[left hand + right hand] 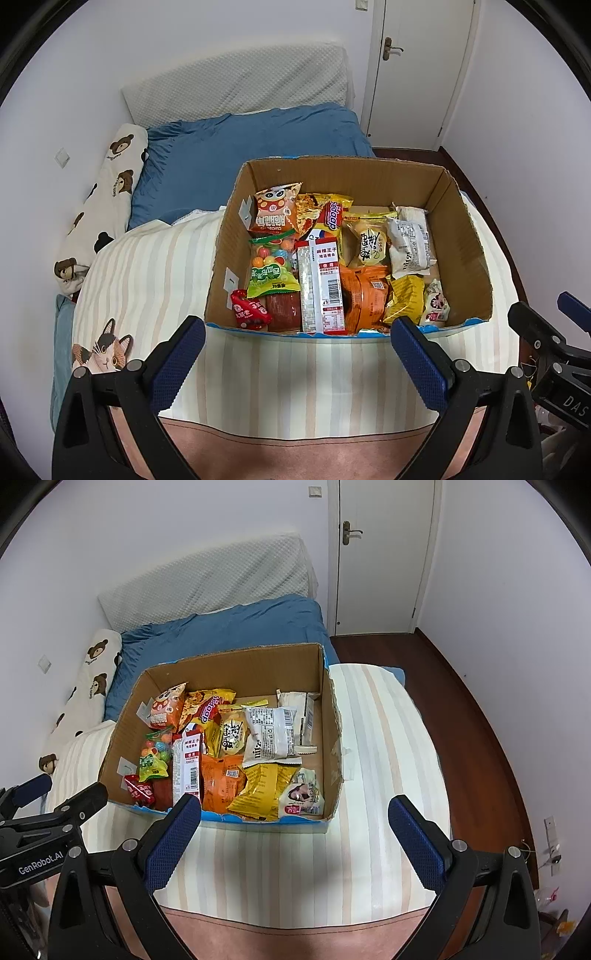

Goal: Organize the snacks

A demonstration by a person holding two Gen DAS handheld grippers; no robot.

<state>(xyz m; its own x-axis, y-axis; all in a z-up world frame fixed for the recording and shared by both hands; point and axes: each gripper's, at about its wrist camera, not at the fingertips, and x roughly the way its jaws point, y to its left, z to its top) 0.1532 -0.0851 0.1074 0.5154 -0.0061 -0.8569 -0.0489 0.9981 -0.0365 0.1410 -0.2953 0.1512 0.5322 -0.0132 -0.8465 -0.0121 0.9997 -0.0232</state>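
Open brown cardboard box point(466, 236) with a torn blue-printed lower edge sits on a cream striped quilt point(155, 266) spread over the bed. Blue duvet point(236, 147) and a white bear-print pillow point(107, 206) lie beyond it, toward the white quilted headboard point(236, 85).

Box is full of snack packets lying flat and overlapping. Along its left wall: an orange cartoon-face crisp bag point(275, 210) at the far end, a green bag of coloured round candies point(271, 269) in the middle, a small red wrapped sweet point(249, 314) in the near corner. A long white-and-red barcode packet point(323, 284) runs down the centre. Just right of it, an orange foil pouch point(221, 779), then a yellow crinkled packet point(260, 790). A white printed bun wrapper point(271, 734) lies toward the right wall.

Left gripper point(297, 345) hangs just before the box's near edge, blue-padded fingers point(179, 363) spread wide, nothing between them. Right gripper point(293, 825) hovers beside it over the quilt, fingers point(415, 843) likewise released and empty, its left finger overlapping the box's near rim in view.
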